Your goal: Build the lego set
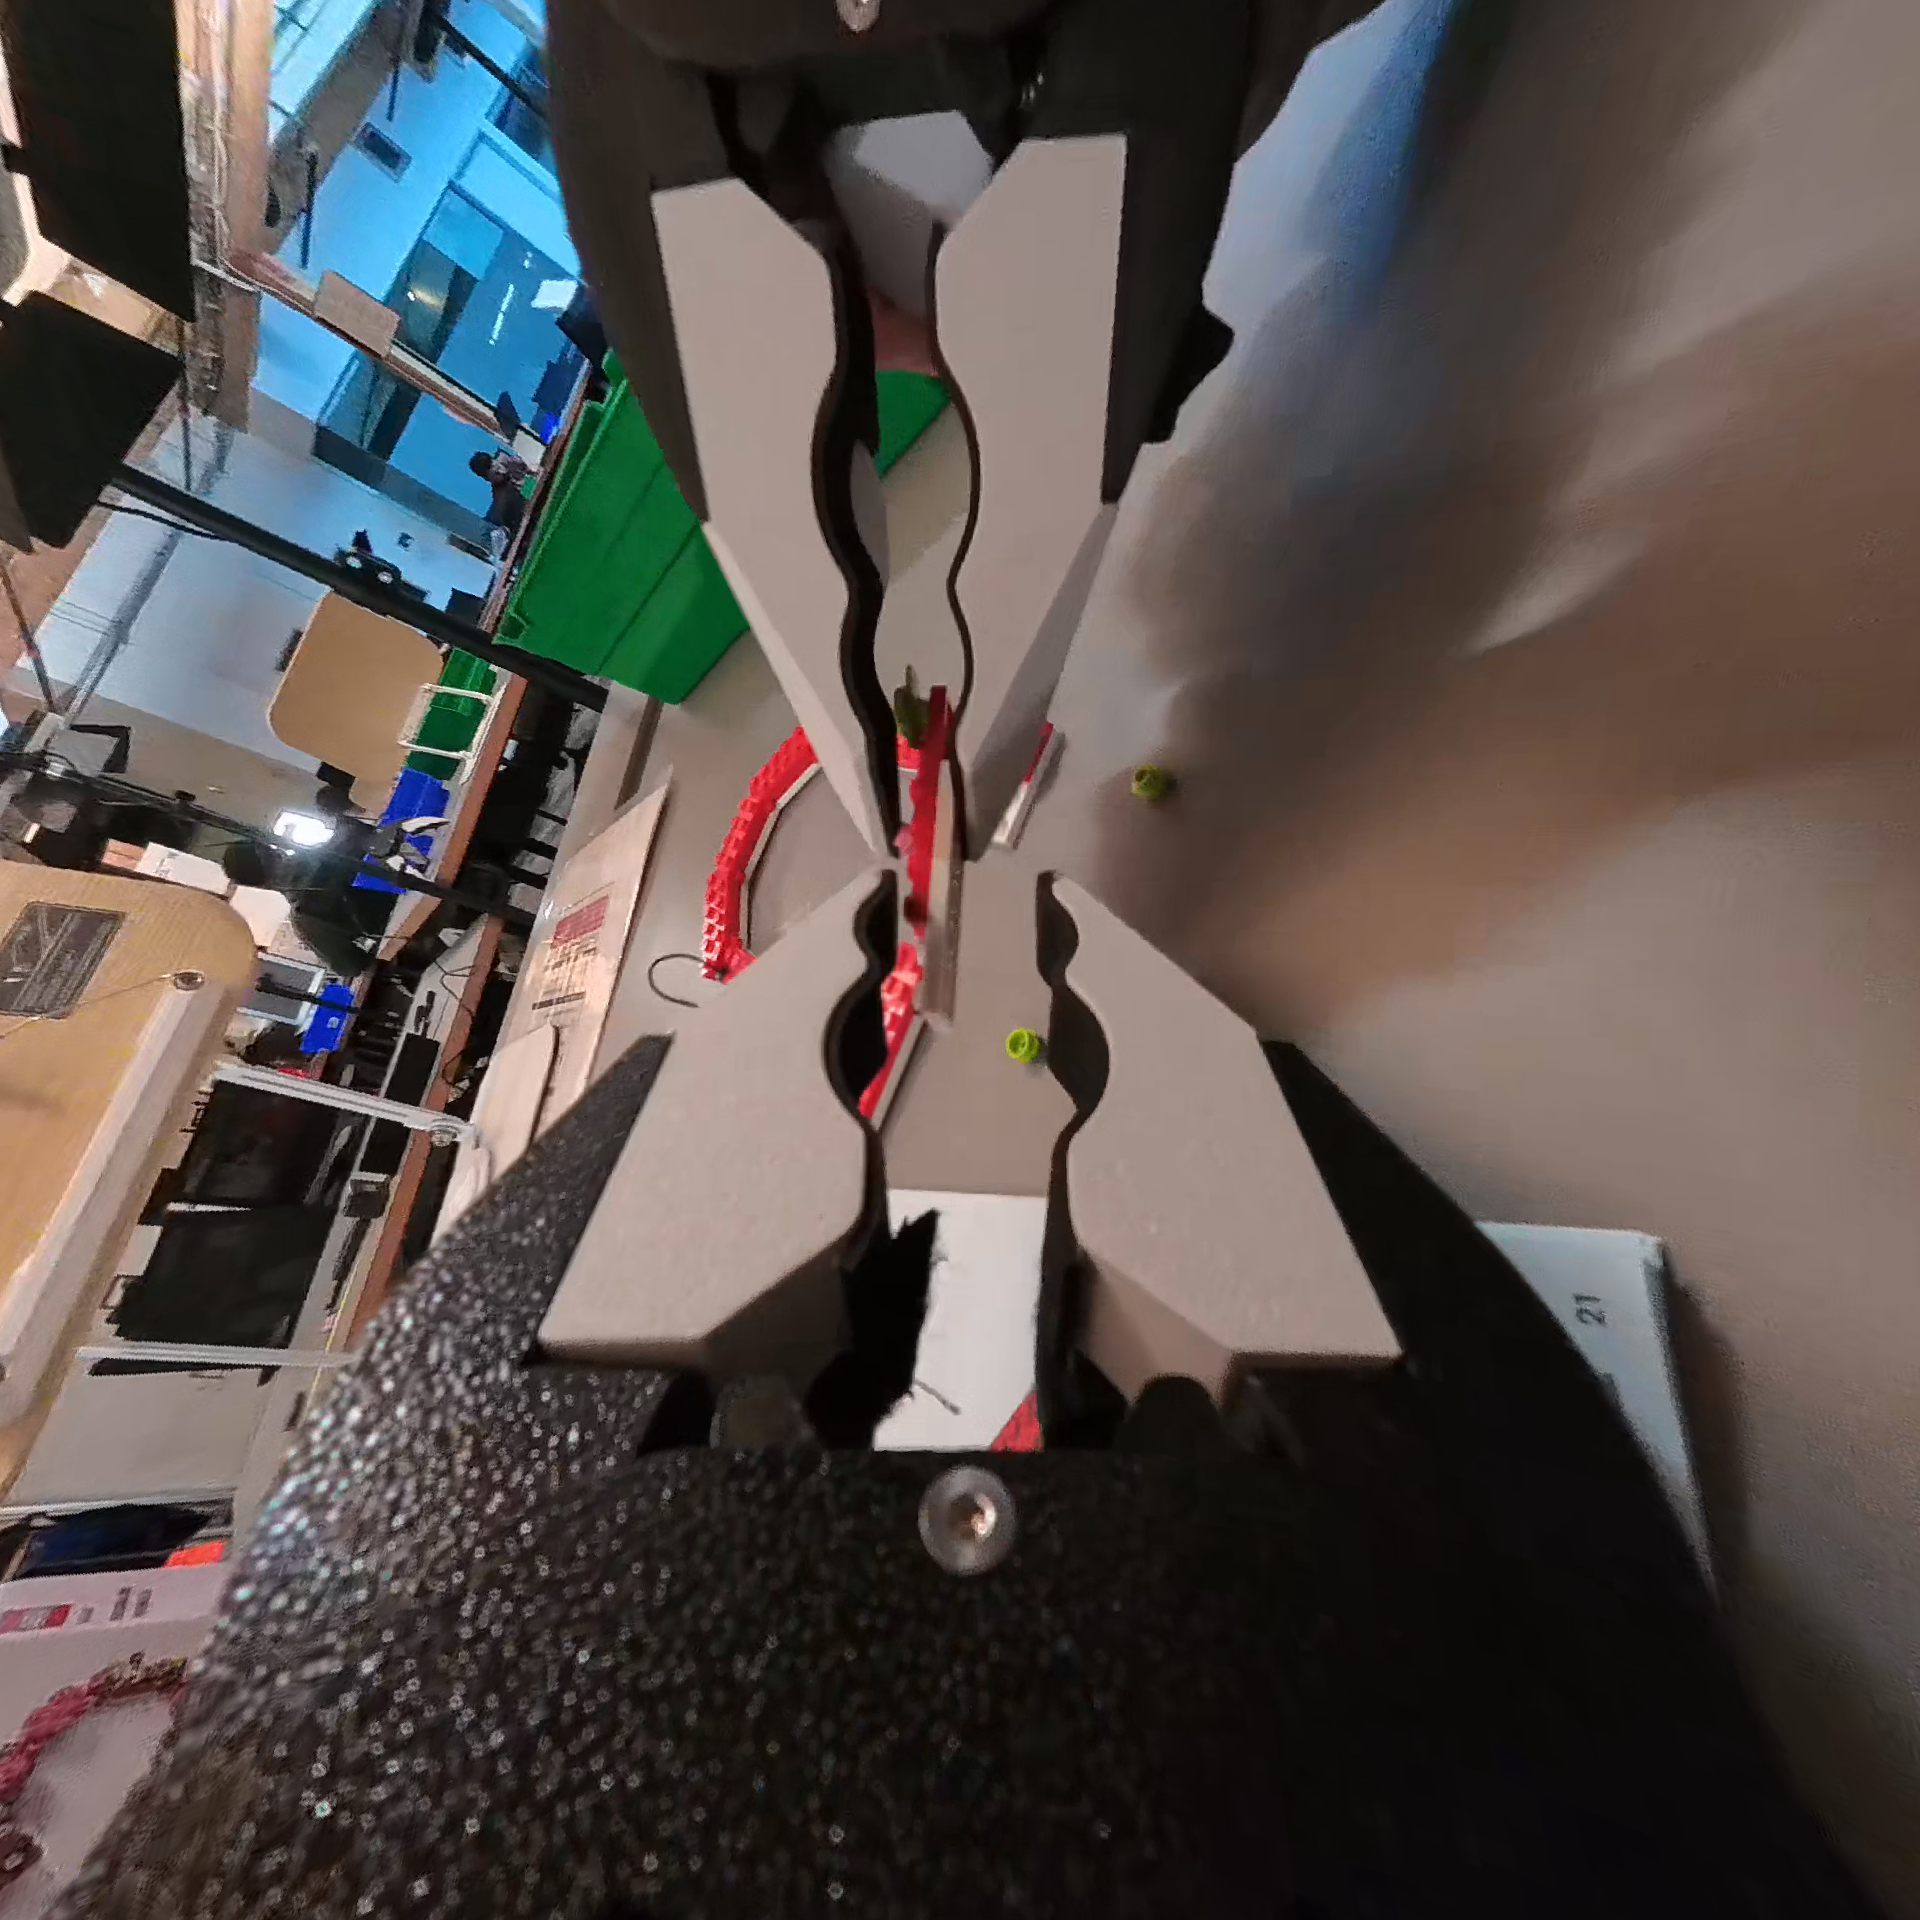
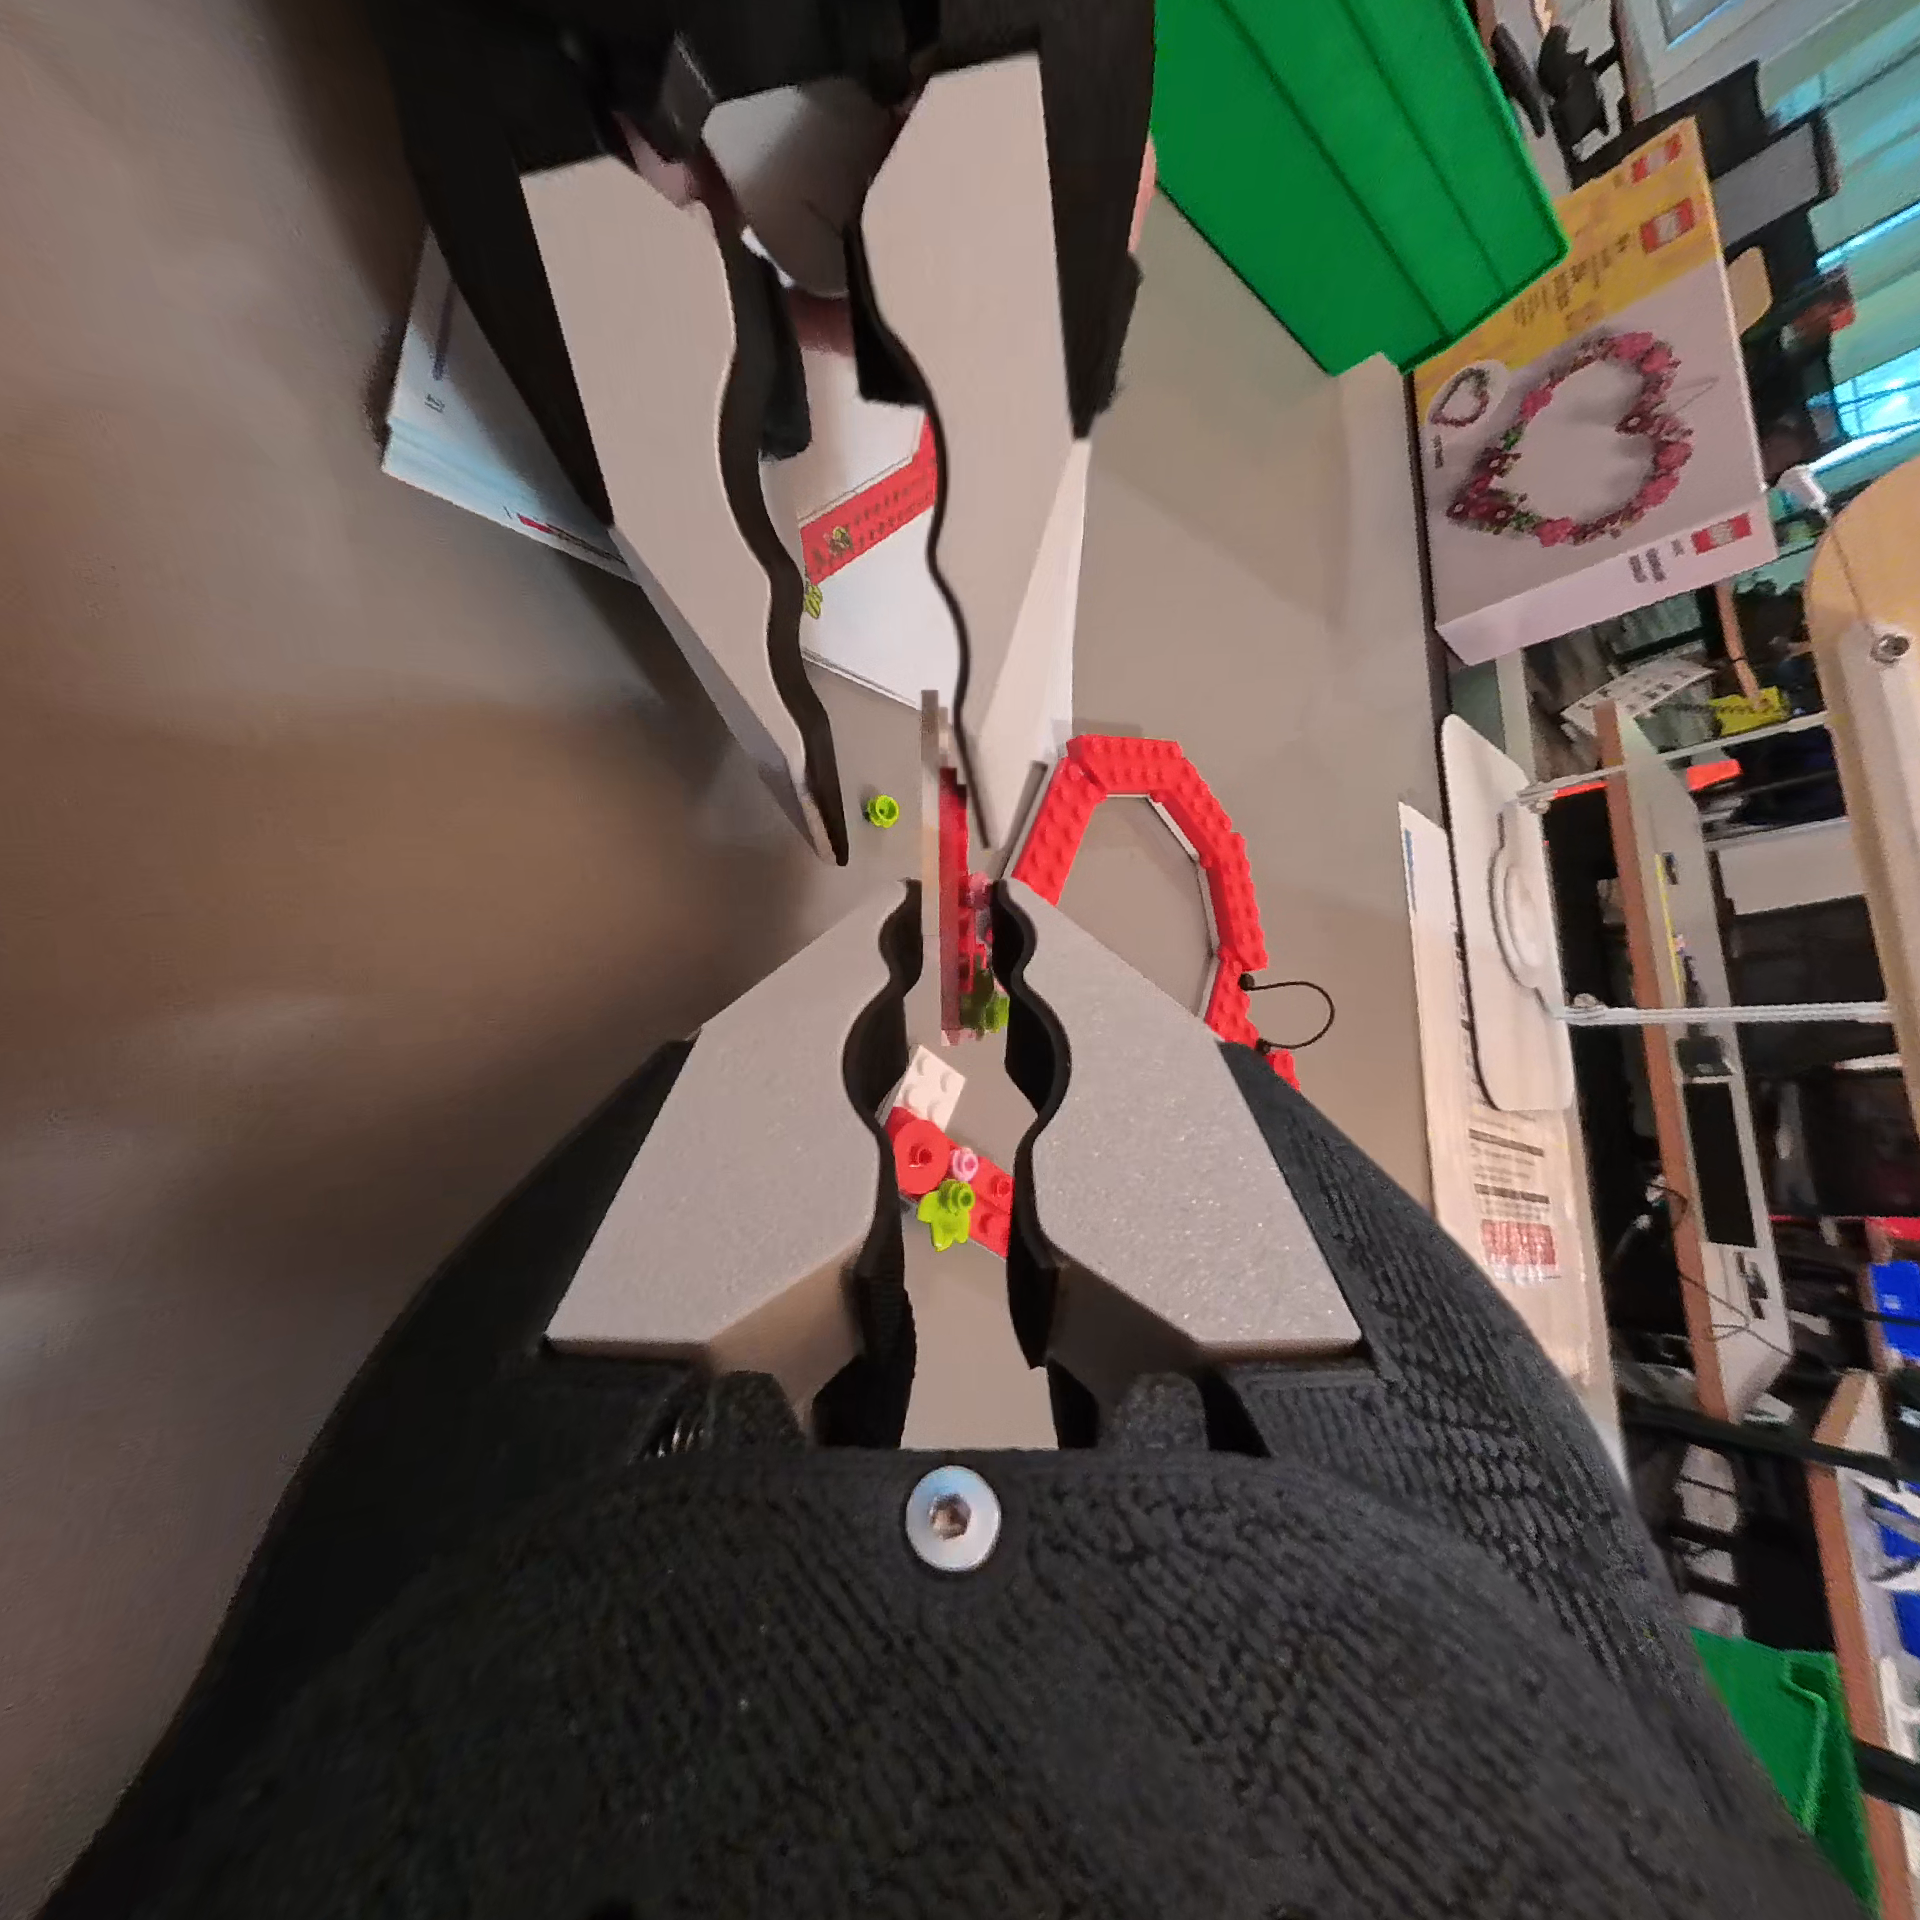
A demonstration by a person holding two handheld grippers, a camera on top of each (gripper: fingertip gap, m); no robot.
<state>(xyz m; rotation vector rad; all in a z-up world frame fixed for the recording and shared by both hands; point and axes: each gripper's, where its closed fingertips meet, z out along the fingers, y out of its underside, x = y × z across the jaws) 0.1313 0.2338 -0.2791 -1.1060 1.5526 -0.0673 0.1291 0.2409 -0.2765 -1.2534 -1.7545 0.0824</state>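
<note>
From the left of the right wrist view: one instruction booklet [image 2: 457,457] flat on the tabletop [image 2: 260,727], then one lime round stud [image 2: 883,810] lying loose; two such studs in the left wrist view. At centre, one red strip [image 2: 951,914] with a grey plate along it, held edge-on between two grippers that meet tip to tip. Right gripper [image 2: 956,894] level with the strip, jaws pinching its near end. Left gripper [image 1: 968,883] opposite, jaws spread around the other end, not closed on it. Under the right jaws, one small red assembly [image 2: 951,1184] on the tabletop, with a white plate, pink flower and lime leaf. Further right, one red curved frame [image 2: 1184,831], one green bin [image 2: 1351,177] up top, one set box [image 2: 1590,416].
</note>
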